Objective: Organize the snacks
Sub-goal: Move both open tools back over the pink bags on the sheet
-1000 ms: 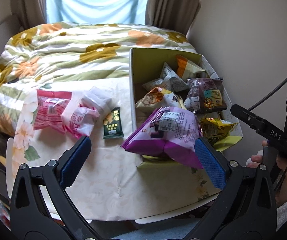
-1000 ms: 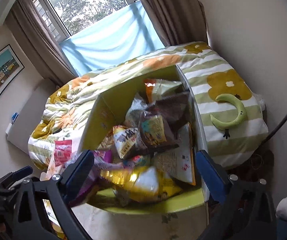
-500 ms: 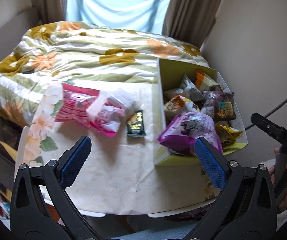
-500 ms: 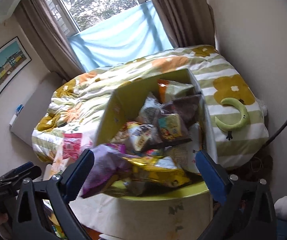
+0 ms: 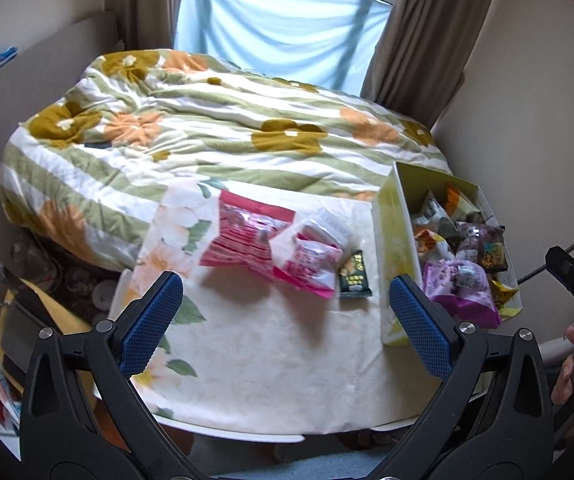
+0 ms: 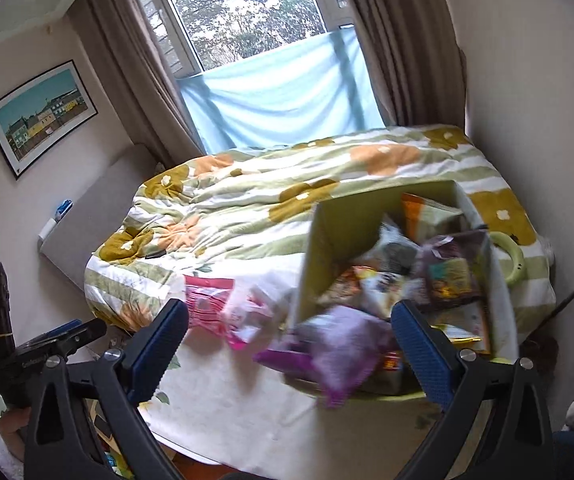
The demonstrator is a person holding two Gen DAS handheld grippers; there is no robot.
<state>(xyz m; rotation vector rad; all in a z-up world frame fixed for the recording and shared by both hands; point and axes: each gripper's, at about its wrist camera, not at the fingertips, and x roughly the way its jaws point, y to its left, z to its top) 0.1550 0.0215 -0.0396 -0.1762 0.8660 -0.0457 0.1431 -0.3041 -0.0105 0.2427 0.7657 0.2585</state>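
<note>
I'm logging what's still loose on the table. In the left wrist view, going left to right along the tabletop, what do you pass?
Large pink snack bag → smaller pink and white packet → small dark green packet → yellow box of snacks, with the purple bag at its near end.

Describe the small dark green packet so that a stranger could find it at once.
Start at the yellow-green cardboard box on the floral tablecloth. Just left of its wall lies the small dark green packet, beside a pink-and-white bag. It is the smallest and the only dark one outside the box.
</note>
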